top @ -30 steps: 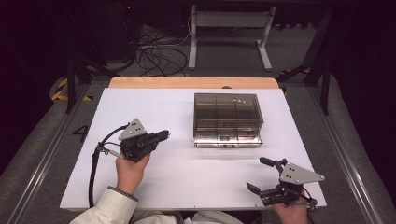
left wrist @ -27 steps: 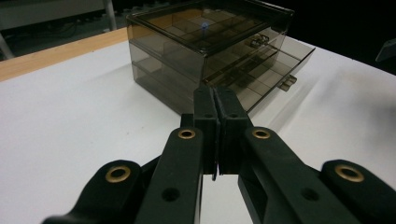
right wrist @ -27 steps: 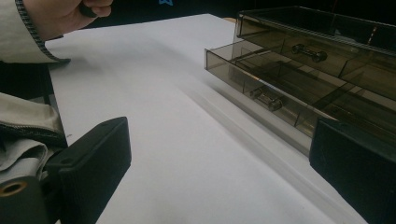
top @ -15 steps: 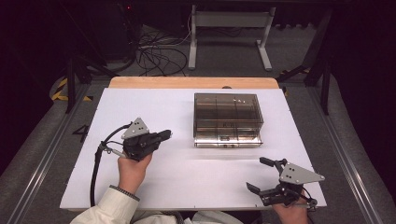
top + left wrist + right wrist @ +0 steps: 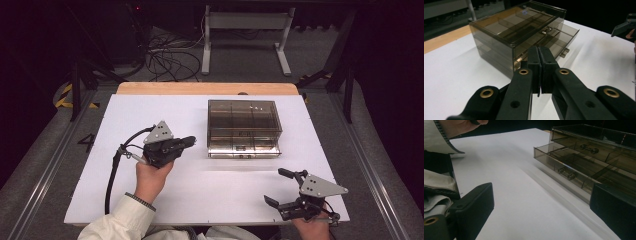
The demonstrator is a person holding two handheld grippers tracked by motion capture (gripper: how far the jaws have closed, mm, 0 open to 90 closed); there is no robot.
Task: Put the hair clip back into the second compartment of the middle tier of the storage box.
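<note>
My left gripper (image 5: 187,141) jaws are clenched on nothing, aimed at the drawer box (image 5: 243,128) mid-desk (image 5: 165,107), just beside its left corner. Right gripper (image 5: 281,188) jaws gape wide, empty, near the front edge. Lower drawer (image 5: 564,167) sits pulled out a bit; I'd approach its handle (image 5: 566,173) square & slow, w/ steady level push.

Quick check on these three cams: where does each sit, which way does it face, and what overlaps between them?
High view: above the person's side, facing forward and down on the white table; both forearms, left hand-held gripper, right hand-held gripper.
Left gripper view: rides the left one, shut jaws toward the smoked drawer box.
Right gripper view: low over the table, open jaws, a sleeve.
Shared: all three see the box.
</note>
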